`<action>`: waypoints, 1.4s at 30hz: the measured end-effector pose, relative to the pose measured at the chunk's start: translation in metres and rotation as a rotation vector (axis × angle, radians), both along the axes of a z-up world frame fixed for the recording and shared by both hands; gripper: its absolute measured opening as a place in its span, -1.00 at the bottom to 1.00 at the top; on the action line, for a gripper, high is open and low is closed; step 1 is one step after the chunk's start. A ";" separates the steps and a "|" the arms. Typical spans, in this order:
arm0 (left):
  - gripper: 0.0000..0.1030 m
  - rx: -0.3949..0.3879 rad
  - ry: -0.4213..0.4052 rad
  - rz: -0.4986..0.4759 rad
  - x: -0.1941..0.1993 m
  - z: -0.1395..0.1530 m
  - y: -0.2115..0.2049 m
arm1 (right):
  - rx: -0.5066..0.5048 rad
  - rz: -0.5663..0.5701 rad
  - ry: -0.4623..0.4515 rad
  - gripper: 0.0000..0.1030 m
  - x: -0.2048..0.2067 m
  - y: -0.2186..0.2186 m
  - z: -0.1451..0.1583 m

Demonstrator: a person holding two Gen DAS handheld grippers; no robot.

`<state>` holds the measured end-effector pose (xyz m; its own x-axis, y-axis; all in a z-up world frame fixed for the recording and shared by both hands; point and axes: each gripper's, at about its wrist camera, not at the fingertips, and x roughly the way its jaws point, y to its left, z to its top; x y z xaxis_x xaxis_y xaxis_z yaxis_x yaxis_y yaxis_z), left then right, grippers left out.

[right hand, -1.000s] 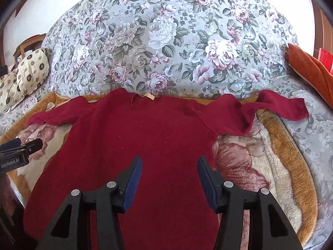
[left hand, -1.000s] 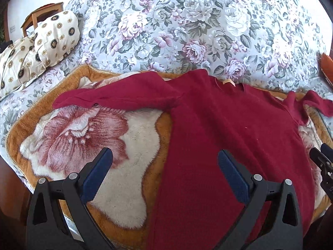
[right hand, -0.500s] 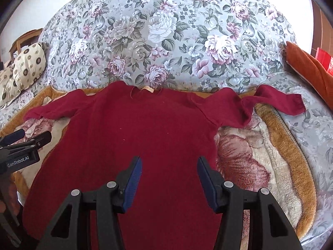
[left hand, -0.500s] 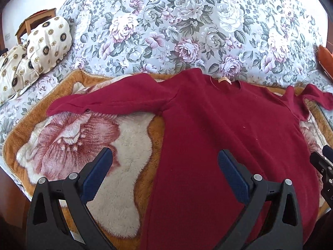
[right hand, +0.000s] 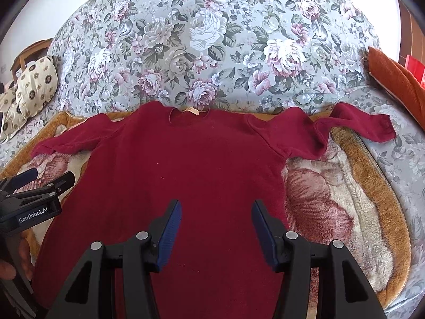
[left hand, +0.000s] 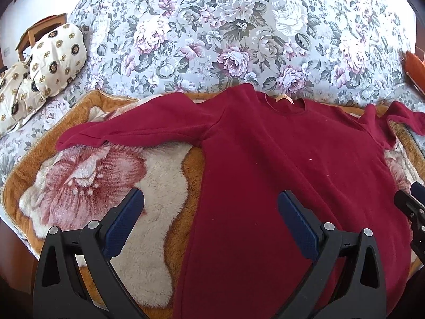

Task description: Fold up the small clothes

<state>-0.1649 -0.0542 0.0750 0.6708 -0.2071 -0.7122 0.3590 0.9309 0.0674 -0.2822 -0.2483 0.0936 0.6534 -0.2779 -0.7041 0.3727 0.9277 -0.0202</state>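
While the sweater [right hand: 186, 175] lies flat on the blanket [left hand: 148, 186], your left gripper [left hand: 211, 214] and right gripper [right hand: 216, 222] hover open, empty.

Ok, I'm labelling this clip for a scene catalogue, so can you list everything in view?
sweater: one, dark red, spread flat on the blanket, neck away from the cameras, sleeves out to both sides
blanket: one, orange-brown plush with cream and pink flower, under the sweater
bedspread: one, grey floral, beneath and behind the blanket
pillows: two at least, cream with dark medallions, far left
wooden furniture: one piece, brown, behind the pillows
orange cushion: one, rust orange, far right
left claw: one, black with blue pads, open, over the sweater's left edge
right claw: one, black with blue pads, open, over the sweater's body
hand: partly visible behind the left claw
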 end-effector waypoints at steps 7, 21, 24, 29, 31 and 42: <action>0.98 -0.003 0.004 0.000 0.001 -0.001 0.000 | 0.006 -0.017 0.006 0.03 0.002 -0.002 -0.001; 0.98 0.001 0.010 0.002 0.001 -0.004 -0.004 | 0.028 -0.022 0.034 0.03 0.013 -0.003 -0.007; 0.98 0.000 0.014 -0.001 0.004 -0.006 -0.007 | 0.026 -0.017 0.037 0.03 0.016 -0.001 -0.007; 0.98 0.001 0.015 -0.001 0.005 -0.006 -0.009 | 0.030 -0.013 0.034 0.03 0.022 0.002 -0.007; 0.98 0.001 0.016 -0.001 0.006 -0.006 -0.010 | 0.028 -0.011 0.031 0.03 0.024 0.004 -0.006; 0.98 0.002 0.017 -0.002 0.006 -0.007 -0.009 | 0.037 -0.012 0.044 0.03 0.032 0.006 -0.010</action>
<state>-0.1588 -0.0635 0.0684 0.6584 -0.2074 -0.7235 0.3621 0.9300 0.0630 -0.2503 -0.2424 0.0834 0.6185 -0.2590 -0.7419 0.3835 0.9235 -0.0027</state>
